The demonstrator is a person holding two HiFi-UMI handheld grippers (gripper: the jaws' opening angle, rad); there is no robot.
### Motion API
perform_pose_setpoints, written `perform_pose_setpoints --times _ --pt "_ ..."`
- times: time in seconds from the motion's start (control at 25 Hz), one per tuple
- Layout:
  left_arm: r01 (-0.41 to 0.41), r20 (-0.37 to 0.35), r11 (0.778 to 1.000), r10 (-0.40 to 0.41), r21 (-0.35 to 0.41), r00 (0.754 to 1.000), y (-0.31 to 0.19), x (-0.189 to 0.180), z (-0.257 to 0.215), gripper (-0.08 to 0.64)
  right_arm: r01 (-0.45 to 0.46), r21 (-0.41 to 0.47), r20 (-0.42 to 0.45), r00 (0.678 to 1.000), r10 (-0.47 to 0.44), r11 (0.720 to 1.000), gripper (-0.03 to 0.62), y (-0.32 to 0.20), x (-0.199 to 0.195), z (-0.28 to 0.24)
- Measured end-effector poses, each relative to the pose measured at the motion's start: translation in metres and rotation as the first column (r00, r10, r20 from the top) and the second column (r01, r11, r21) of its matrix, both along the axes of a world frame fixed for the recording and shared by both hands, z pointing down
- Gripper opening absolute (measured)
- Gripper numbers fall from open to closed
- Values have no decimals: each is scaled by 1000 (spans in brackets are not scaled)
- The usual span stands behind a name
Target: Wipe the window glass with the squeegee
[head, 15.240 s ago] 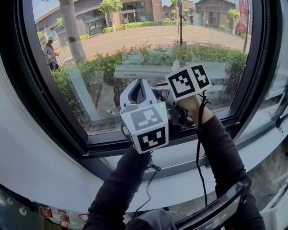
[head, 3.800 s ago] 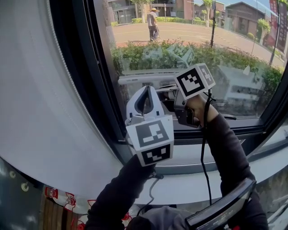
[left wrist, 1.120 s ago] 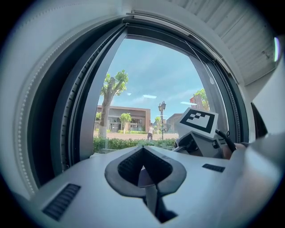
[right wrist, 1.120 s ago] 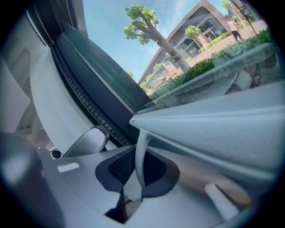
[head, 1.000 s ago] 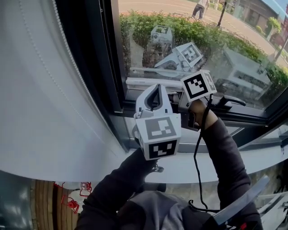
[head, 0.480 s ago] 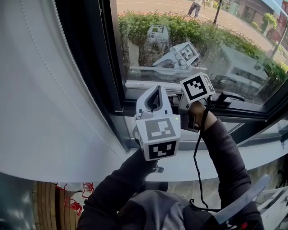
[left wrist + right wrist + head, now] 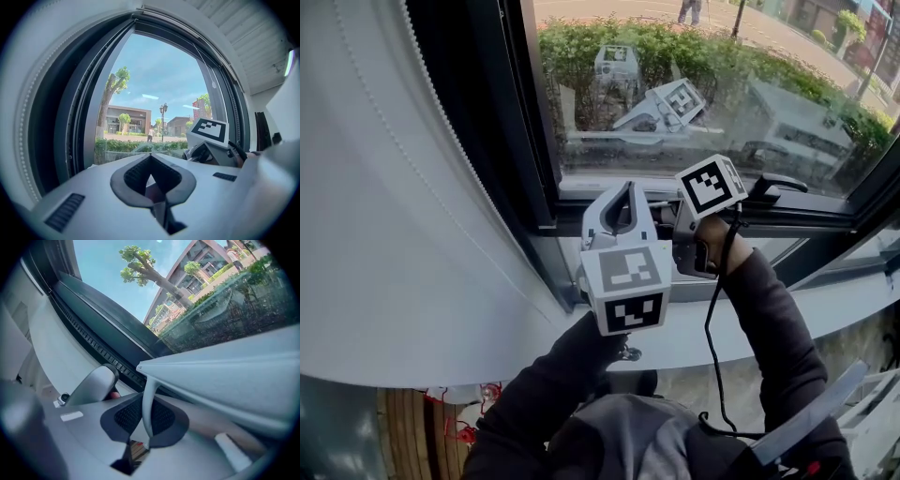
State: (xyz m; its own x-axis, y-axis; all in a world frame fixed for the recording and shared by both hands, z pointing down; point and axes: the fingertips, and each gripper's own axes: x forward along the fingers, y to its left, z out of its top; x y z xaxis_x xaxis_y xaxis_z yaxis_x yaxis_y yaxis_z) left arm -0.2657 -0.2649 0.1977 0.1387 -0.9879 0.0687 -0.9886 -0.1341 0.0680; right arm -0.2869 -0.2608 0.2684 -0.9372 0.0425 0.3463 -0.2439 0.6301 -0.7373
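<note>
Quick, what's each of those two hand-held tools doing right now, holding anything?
Left gripper: jaws closed, empty.
Right gripper: jaws closed on the squeegee handle.

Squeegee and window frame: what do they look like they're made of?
Squeegee: pale grey, smooth and matte, with rounded moulded edges, so probably plastic; its wiping edge doesn't show. Window frame: nearly black, with straight crisp profiles and a dull sheen. It is likely painted or coated metal, though plastic can't be ruled out.

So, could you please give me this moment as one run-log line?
right hand-held gripper: shut on squeegee | squeegee: low at window glass | left hand-held gripper: shut, empty
</note>
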Motion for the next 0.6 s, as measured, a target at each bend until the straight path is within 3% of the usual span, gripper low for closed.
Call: perform_pose_setpoints --times 0.16,0.28,0.36,0.6 --pt "-42 -3 999 42 -25 999 4 5 13 -5 -11 -20 5 1000 12 1000 25 11 4 14" --pt "-55 54 998 54 22 997 12 9 15 -5 -16 -24 38 999 17 1000 25 20 4 18" --pt "-70 38 997 69 25 997 16 11 20 -5 -12 -12 50 999 13 1000 25 24 5 21" --pt "-91 -15 993 90 -78 996 33 16 64 -5 18 -20 66 998 -17 1000 25 47 14 54"
